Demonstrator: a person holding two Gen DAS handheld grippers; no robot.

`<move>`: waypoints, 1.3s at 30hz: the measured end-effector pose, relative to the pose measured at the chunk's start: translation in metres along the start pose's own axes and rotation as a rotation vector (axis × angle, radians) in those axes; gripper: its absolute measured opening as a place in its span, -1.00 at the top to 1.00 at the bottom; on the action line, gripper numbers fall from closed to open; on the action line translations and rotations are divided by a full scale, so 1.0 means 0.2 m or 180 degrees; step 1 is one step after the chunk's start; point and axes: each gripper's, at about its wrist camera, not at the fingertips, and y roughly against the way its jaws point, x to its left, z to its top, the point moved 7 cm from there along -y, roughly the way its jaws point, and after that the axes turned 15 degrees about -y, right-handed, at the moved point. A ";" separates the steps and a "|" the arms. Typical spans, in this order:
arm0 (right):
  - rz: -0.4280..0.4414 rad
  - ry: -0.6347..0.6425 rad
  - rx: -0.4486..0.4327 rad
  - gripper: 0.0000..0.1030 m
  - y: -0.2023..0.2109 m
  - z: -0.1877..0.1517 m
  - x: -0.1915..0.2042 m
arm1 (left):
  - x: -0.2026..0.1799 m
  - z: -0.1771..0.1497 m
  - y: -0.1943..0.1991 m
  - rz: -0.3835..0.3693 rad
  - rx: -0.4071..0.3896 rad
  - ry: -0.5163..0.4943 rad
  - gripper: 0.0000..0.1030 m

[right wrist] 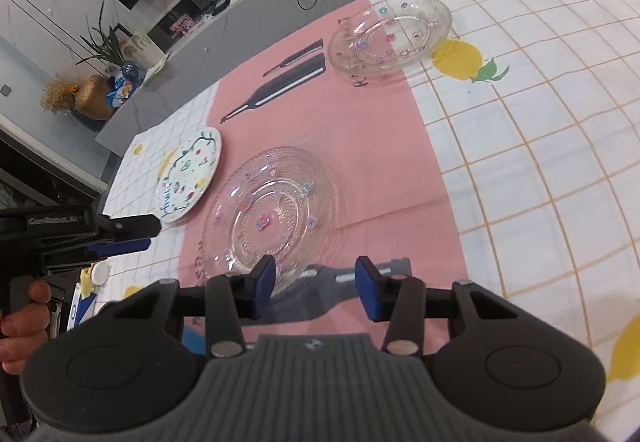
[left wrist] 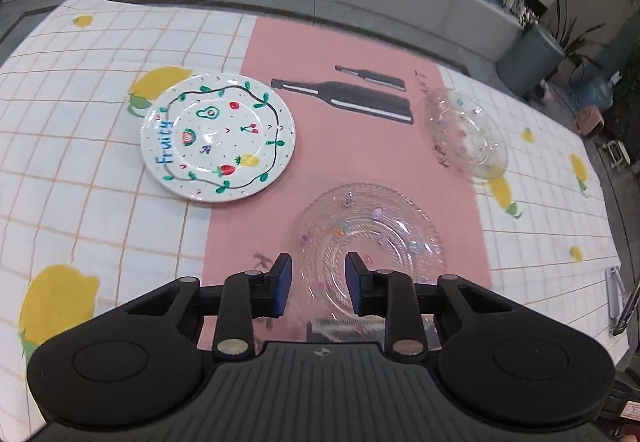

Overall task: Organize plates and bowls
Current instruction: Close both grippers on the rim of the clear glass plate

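Now | left gripper (left wrist: 318, 284) tilted down over glass plate (left wrist: 366, 246); jaws apart, empty | right gripper (right wrist: 316, 288) likewise

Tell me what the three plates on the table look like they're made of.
Fruity plate: likely glazed ceramic, opaque white, glossy, painted fruit. Near clear plate and far clear plate: probably pressed glass, maybe acrylic; the pink cloth shows through, with beaded rims and small coloured flowers.

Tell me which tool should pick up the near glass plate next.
Probably the left tool: its open fingers look lined up with the near edge of the near glass plate. The right tool, also open and empty, is close too, but mostly over the pink cloth beside it.
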 end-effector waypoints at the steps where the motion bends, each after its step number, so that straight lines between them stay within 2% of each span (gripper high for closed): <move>1: -0.0011 -0.0008 0.0011 0.13 -0.02 0.01 0.00 | 0.01 0.01 -0.03 -0.0040 0.0060 0.0011 0.36; 3: -0.0043 -0.0019 0.0024 0.13 -0.06 0.03 0.00 | 0.03 0.02 -0.09 -0.0090 0.0144 0.0022 0.36; 5: -0.0090 -0.0032 0.0060 0.19 -0.10 0.04 -0.01 | 0.05 0.03 -0.13 -0.0039 0.0204 -0.0022 0.36; 7: -0.0094 -0.0075 0.0147 0.37 -0.14 0.06 -0.01 | 0.08 0.03 -0.18 -0.0022 0.0270 -0.0007 0.36; 11: -0.0126 -0.0125 0.0195 0.37 -0.20 0.08 -0.02 | 0.10 0.03 -0.24 -0.0145 0.0332 0.0054 0.36; 15: -0.0112 -0.0210 0.0232 0.37 -0.23 0.09 -0.03 | 0.12 0.02 -0.28 -0.0070 0.0442 0.0018 0.37; 20: -0.0078 -0.0286 0.0216 0.39 -0.25 0.10 -0.02 | 0.11 0.02 -0.32 -0.0092 0.0477 -0.0010 0.59; 24: -0.0035 -0.0349 0.0252 0.72 -0.27 0.09 -0.01 | 0.11 0.02 -0.35 -0.0195 0.0547 0.0103 0.68; 27: 0.0001 -0.0460 0.0290 0.86 -0.29 0.09 -0.02 | 0.10 0.03 -0.35 -0.0133 0.0581 0.0104 0.68; 36: 0.0000 -0.0500 0.0343 0.84 -0.24 0.11 -0.01 | 0.01 0.06 -0.27 0.0127 0.0495 -0.0207 0.73; 39: 0.0013 -0.0513 0.0341 0.83 -0.21 0.11 -0.03 | -0.03 0.07 -0.24 0.0121 0.0463 -0.0233 0.73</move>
